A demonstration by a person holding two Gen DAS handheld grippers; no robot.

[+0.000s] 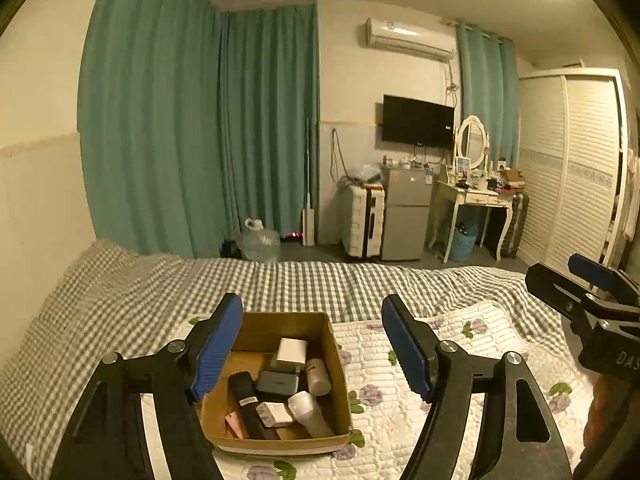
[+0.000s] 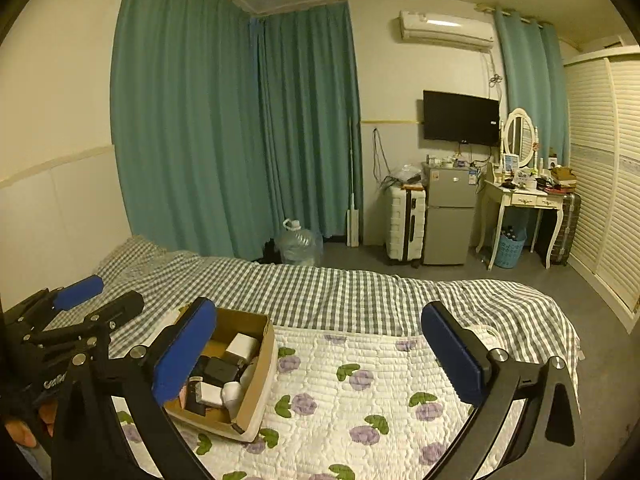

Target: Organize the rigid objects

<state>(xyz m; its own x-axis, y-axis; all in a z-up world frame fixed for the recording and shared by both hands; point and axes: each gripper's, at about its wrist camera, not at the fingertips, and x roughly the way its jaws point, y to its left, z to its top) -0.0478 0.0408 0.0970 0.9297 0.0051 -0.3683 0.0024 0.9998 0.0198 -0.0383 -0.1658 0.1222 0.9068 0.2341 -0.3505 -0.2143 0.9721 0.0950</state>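
An open cardboard box sits on the floral quilt on the bed; it also shows in the right wrist view. Inside lie a white charger block, a grey case, a long black object, a pale tube, a small bottle and a pink item. My left gripper is open and empty, held above the box. My right gripper is open and empty, above the quilt to the right of the box.
A checked sheet covers the far part of the bed. Beyond stand teal curtains, a water jug, a white suitcase, a small fridge, a dressing table and a wardrobe.
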